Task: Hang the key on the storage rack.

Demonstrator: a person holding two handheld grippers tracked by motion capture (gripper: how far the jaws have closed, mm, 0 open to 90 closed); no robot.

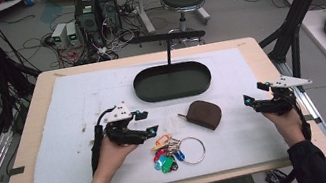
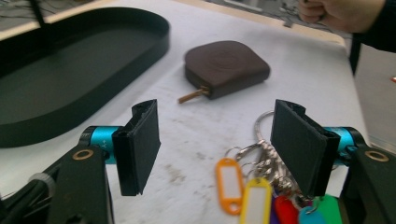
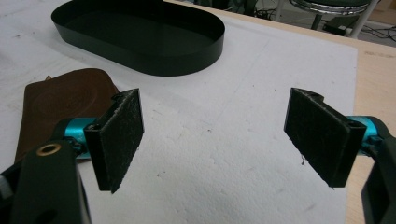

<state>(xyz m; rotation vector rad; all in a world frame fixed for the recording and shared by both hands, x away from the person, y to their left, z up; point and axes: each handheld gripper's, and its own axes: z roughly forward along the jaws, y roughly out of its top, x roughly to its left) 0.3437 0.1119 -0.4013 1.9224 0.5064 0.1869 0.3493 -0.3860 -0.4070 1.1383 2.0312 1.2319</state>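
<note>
step in hand, as i read it: approach to pick up the bunch of keys (image 1: pixel 171 152). keys lie on the white mat of the tabletop (image 1: pixel 60 155), near the front edge, just beside the left tongs (image 1: pixel 149 123) and apart from the brown pouch (image 1: pixel 205 113). left tongs wide, nothing between the pads; key rings sit just ahead of one pad. right tongs (image 1: pixel 252 94) wide and empty, well off to the right. black tray (image 1: pixel 172 81) behind. next move calls for lowering over the rings, then closing.
</note>
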